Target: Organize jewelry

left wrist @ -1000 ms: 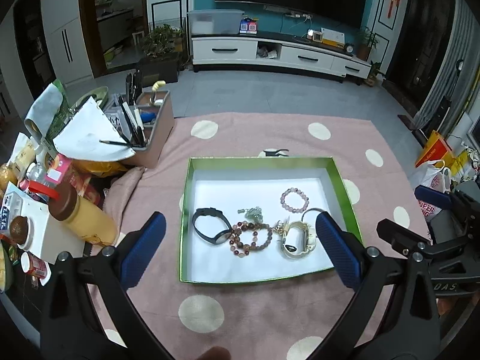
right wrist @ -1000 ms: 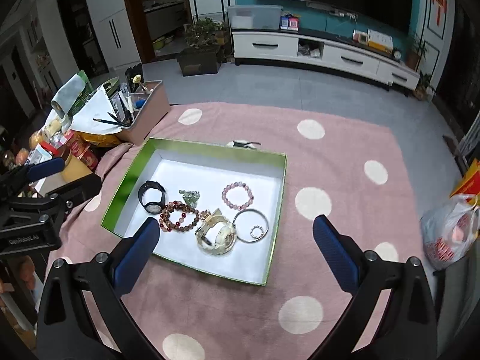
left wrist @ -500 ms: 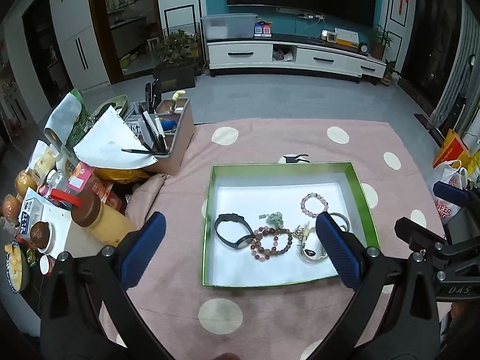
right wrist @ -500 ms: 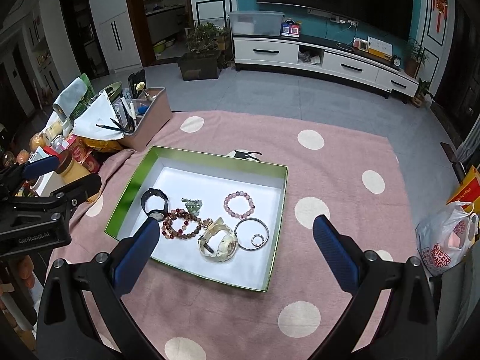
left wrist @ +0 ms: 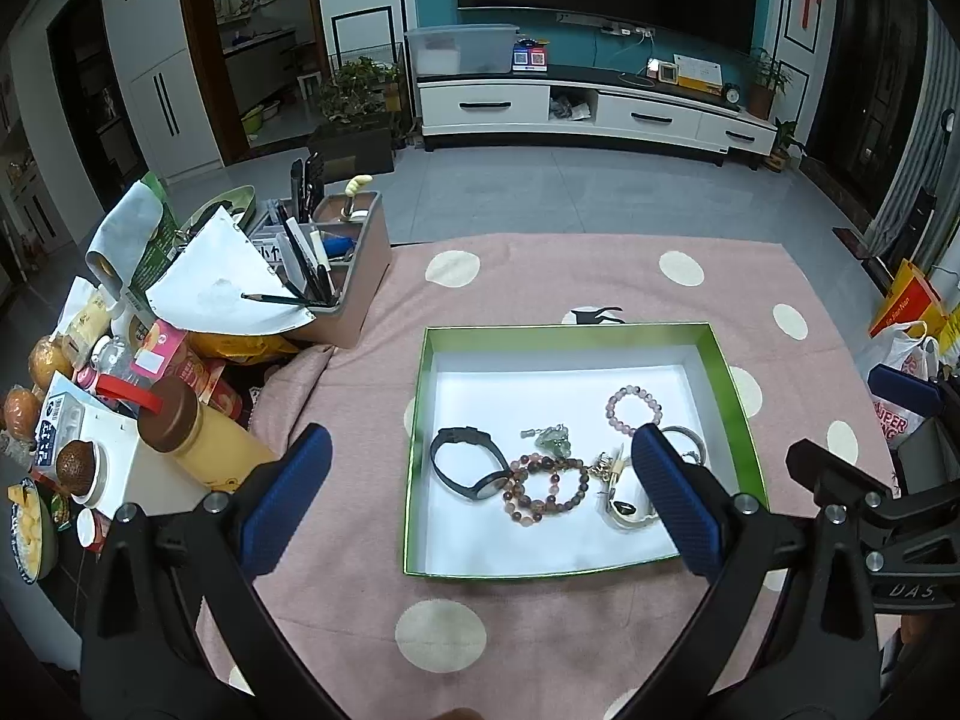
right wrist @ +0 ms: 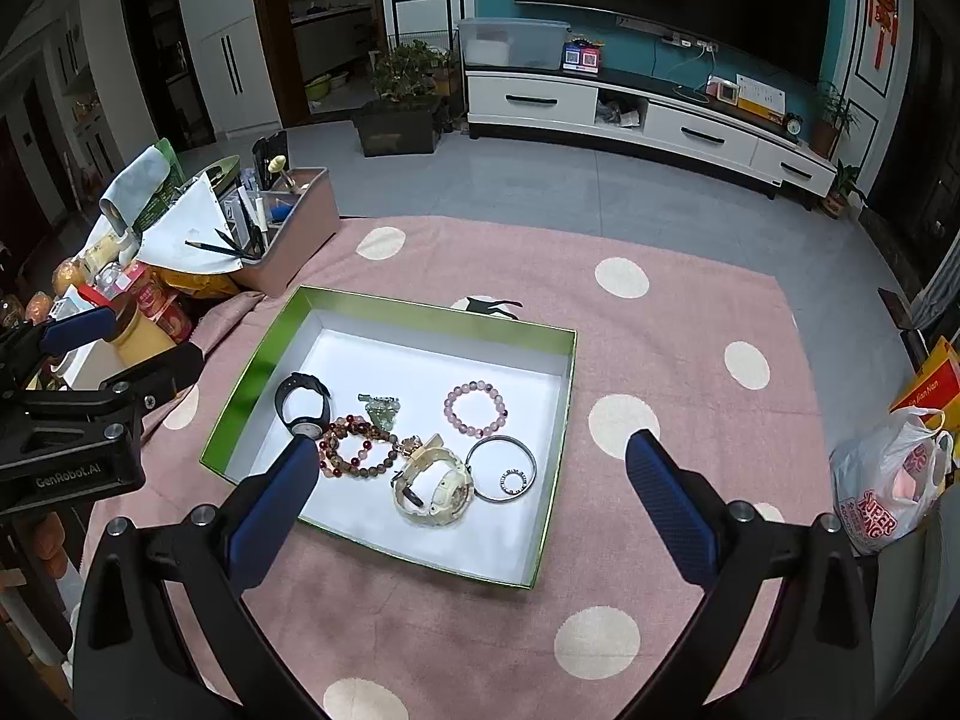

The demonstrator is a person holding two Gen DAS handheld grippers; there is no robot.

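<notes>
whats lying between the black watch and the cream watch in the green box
The dark red and brown beaded bracelet lies between the black wristwatch and the cream chunky watch, touching both, on the green-walled box floor. The right wrist view shows it best.

Watch [right wrist: 303,405], bracelets [right wrist: 476,408], bangle [right wrist: 501,469] inside tray [right wrist: 384,305], organizer [right wrist: 288,228] behind-left on cloth [right wrist: 660,324]

A pink cloth with cream dots [left wrist: 540,630] covered the table. At its far left corner stood a brown plastic organiser bin of pens [left wrist: 348,276], a white paper sheet [left wrist: 216,288] leaning on it. By the left edge stood a yellow bottle with a brown cap [left wrist: 192,438]. Off the right edge sat a white printed plastic bag [right wrist: 888,492].
</notes>
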